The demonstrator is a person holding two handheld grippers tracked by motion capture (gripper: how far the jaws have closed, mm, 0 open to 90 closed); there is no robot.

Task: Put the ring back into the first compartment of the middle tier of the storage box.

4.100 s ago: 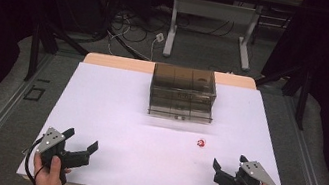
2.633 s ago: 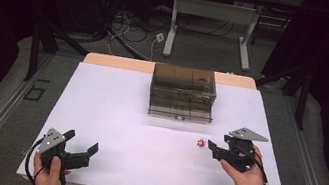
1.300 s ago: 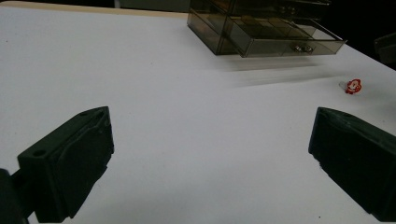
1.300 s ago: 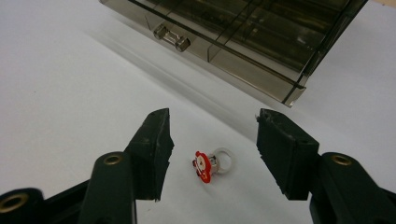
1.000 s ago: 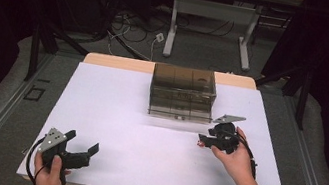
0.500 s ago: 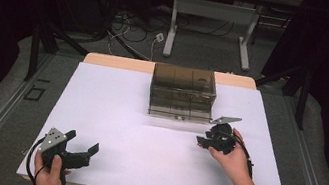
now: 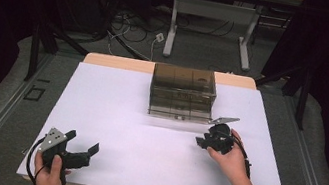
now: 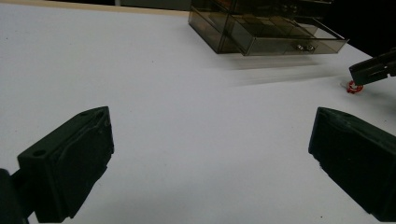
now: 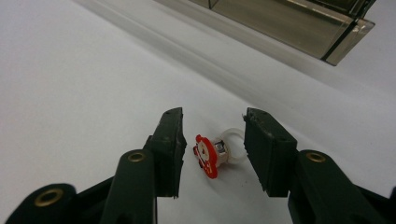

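Note:
A small red-and-white toy ring lies on the white table, right of centre. My right gripper is low over it and open. Its jaws stand on either side of the ring, with a clear gap on the red side and the white band close to the other jaw. In its own view the right gripper has the ring between its pads. My left gripper rests near the front left edge, held by a hand and wide open with nothing in it. In its own view the left gripper faces bare table.
A smoky transparent drawer box stands at the back centre of the table, just behind the right gripper. One drawer is pulled out towards me. Cables and table legs lie on the dark floor beyond.
My right gripper has travelled from the front right edge forward and left to the ring, then come down around it. The left gripper has stayed put.

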